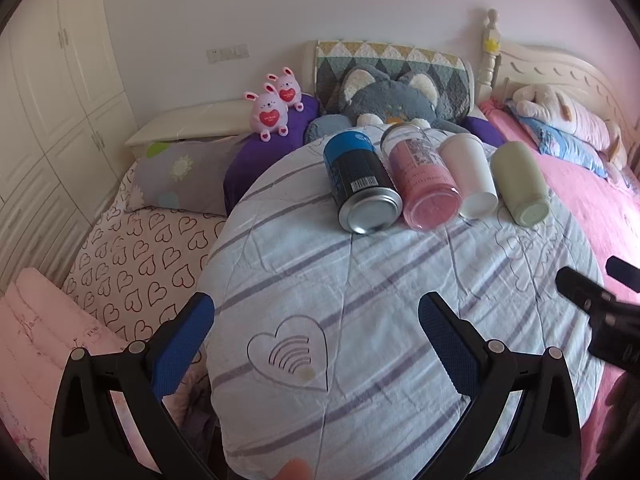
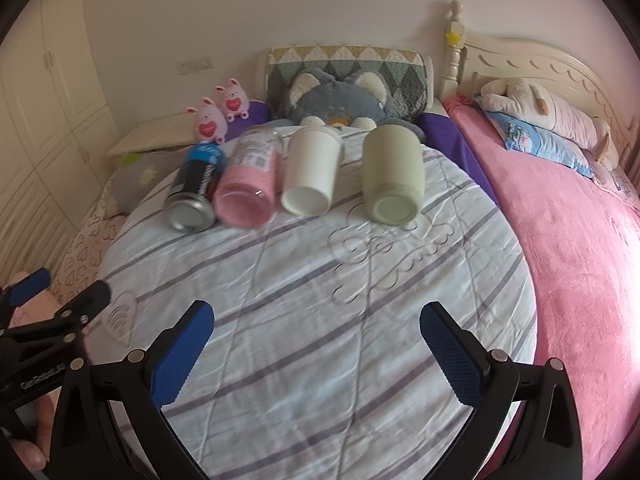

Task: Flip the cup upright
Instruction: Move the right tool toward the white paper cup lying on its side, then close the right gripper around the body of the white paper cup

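Observation:
Several containers lie on their sides in a row on a striped quilt (image 1: 360,320), bottoms toward me: a blue-black can (image 1: 360,184) (image 2: 196,188), a clear jar of pink powder (image 1: 424,176) (image 2: 250,184), a white cup (image 1: 472,176) (image 2: 312,172) and a pale green cup (image 1: 520,182) (image 2: 394,178). My left gripper (image 1: 316,312) is open and empty, well short of them. My right gripper (image 2: 318,320) is open and empty too, also short of the row. Each gripper shows at the edge of the other's view: the right (image 1: 592,292), the left (image 2: 60,292).
Plush toys (image 1: 388,96), two pink bunnies (image 1: 276,104) and pillows lie behind the row by the headboard (image 1: 560,64). A pink blanket (image 2: 580,240) covers the right side. A heart-print sheet (image 1: 140,256) and white wardrobes (image 1: 48,100) are to the left.

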Demonstrator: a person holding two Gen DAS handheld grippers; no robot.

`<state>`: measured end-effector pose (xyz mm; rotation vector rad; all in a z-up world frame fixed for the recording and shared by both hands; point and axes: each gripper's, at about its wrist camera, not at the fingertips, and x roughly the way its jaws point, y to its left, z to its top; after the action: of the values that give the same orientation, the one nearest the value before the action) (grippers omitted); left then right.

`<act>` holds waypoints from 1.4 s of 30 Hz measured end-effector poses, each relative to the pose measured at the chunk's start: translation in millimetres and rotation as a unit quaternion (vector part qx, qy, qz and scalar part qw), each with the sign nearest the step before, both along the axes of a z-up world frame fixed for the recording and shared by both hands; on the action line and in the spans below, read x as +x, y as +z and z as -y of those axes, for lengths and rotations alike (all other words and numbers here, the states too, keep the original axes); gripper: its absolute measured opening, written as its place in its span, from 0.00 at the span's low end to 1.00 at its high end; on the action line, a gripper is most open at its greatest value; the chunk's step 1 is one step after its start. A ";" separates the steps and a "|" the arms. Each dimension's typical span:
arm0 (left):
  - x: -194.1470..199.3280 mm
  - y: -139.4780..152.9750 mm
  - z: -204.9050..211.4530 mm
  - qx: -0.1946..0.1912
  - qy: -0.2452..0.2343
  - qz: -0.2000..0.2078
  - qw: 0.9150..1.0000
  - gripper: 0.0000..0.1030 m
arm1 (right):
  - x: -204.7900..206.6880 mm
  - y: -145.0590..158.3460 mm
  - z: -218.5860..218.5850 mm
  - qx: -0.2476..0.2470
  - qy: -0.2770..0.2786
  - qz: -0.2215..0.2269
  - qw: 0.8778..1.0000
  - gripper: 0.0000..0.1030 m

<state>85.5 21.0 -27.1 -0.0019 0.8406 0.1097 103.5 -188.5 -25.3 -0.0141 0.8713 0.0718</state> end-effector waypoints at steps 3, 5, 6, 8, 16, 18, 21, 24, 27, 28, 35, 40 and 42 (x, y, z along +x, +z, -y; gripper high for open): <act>14.9 -0.8 -1.9 -0.001 0.006 0.000 1.000 1.00 | 26.7 1.5 15.3 -0.004 -0.020 -0.005 1.000 1.00; 26.1 -1.8 -2.8 0.000 0.010 -0.001 1.000 1.00 | 41.5 1.3 23.3 -0.004 -0.031 -0.009 0.999 1.00; 32.0 -2.6 -3.3 0.000 0.012 -0.003 1.000 1.00 | 49.1 1.0 26.4 -0.004 -0.034 -0.011 0.999 1.00; 41.3 -4.1 -4.4 -0.001 0.014 -0.006 1.000 1.00 | 60.6 0.0 30.0 -0.002 -0.036 -0.013 0.999 1.00; 67.6 -15.0 -17.5 -0.008 0.026 -0.022 0.999 1.00 | 101.7 -2.0 -6.8 0.009 0.033 -0.018 0.999 0.96; 68.9 -18.4 -20.1 -0.007 0.027 -0.023 0.999 1.00 | 114.1 -1.2 -16.3 0.016 0.044 -0.018 0.999 0.93; 71.4 -21.9 -23.8 -0.009 0.027 -0.027 0.999 1.00 | 138.5 -4.6 -25.5 0.024 0.050 -0.025 0.998 0.87; 73.1 -25.7 -26.9 -0.013 0.026 -0.030 0.999 1.00 | 158.8 -12.8 -28.3 0.027 0.044 -0.039 0.998 0.73; 76.0 -29.7 -28.2 -0.012 0.024 -0.035 0.999 1.00 | 173.7 -22.2 -27.7 0.031 0.040 -0.057 0.997 0.72; 77.0 -30.8 -28.1 -0.012 0.024 -0.036 0.999 1.00 | 178.4 -26.0 -27.8 0.032 0.037 -0.062 0.997 0.72; 82.6 -36.4 -30.2 -0.017 0.024 -0.043 0.999 1.00 | 196.4 -45.9 -26.0 0.016 0.023 -0.091 0.995 0.68; 81.5 -39.1 -27.1 -0.022 0.020 -0.048 0.998 1.00 | 200.7 -49.2 -33.8 -0.014 0.029 -0.097 0.995 0.65; 79.7 -38.4 -25.6 -0.022 0.018 -0.047 0.998 1.00 | 199.0 -50.3 -37.8 -0.027 0.036 -0.097 0.994 0.65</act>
<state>165.2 46.6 -65.5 -0.0532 0.9373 0.1259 302.5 -150.6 -75.6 -0.0893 1.0675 0.1180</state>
